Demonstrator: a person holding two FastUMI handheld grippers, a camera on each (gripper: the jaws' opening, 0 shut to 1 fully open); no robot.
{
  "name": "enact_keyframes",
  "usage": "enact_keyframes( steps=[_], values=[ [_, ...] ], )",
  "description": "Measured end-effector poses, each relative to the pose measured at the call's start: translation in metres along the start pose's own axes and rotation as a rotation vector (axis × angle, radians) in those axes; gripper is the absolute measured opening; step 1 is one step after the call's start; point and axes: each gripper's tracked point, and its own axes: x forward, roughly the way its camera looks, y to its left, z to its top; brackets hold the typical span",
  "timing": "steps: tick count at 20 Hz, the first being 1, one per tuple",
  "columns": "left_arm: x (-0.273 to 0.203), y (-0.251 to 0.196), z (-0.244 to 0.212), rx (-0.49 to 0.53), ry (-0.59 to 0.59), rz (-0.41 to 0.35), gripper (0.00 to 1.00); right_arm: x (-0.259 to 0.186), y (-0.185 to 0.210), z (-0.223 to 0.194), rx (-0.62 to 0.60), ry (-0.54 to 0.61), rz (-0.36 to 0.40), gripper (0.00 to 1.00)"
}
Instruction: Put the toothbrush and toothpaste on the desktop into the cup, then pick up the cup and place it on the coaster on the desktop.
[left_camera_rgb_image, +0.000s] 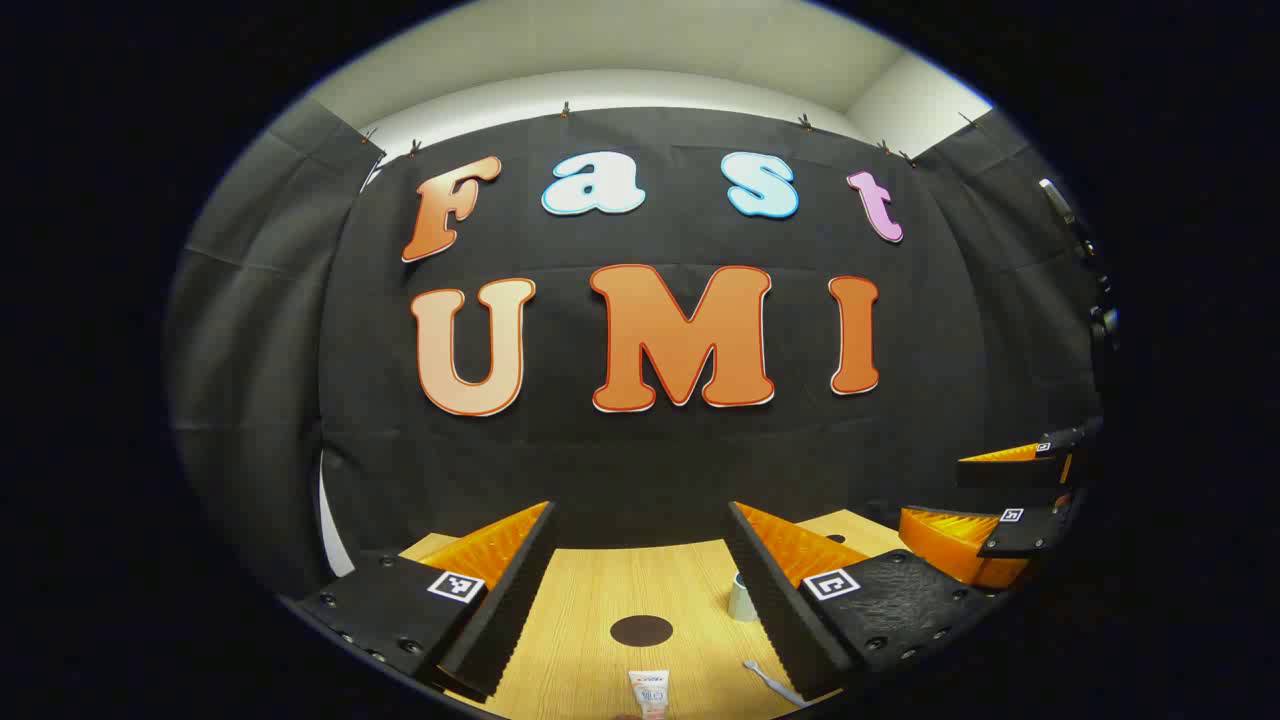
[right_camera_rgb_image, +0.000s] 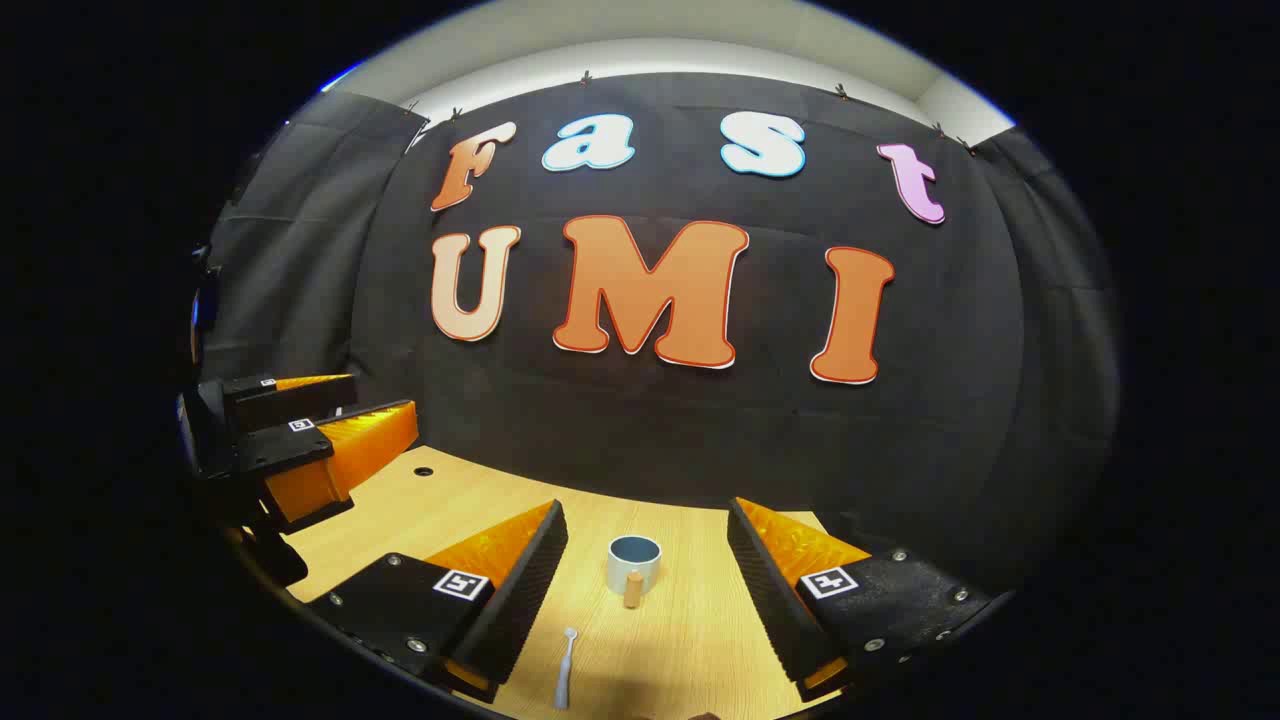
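In the left gripper view, my left gripper (left_camera_rgb_image: 640, 540) hangs open above the wooden desktop (left_camera_rgb_image: 590, 610). Under it lie a dark round coaster (left_camera_rgb_image: 641, 630) and a white toothpaste tube (left_camera_rgb_image: 650, 693). A pale toothbrush (left_camera_rgb_image: 772, 682) and the cup (left_camera_rgb_image: 741, 597) peek out beside its right finger. The right gripper (left_camera_rgb_image: 1000, 500) hovers at the far right, jaws apart. In the right gripper view, my right gripper (right_camera_rgb_image: 648, 540) is open over the desktop (right_camera_rgb_image: 690, 630). The pale cup (right_camera_rgb_image: 633, 565) with a wooden handle stands between its fingers, farther off. The toothbrush (right_camera_rgb_image: 565, 668) lies nearer. The left gripper (right_camera_rgb_image: 320, 430) hovers at the left.
The black cloth wall (right_camera_rgb_image: 660, 440) closes off the back of the desk. A small round hole (right_camera_rgb_image: 423, 469) sits in the desktop near its far left corner.
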Motion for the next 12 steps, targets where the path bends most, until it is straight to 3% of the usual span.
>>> enact_keyframes(
  steps=[12],
  values=[
    [-0.008,-0.005,0.01,0.016,-0.024,0.014,0.99,-0.002,-0.005,-0.021,-0.006,0.05,0.015,0.98]
  ],
)
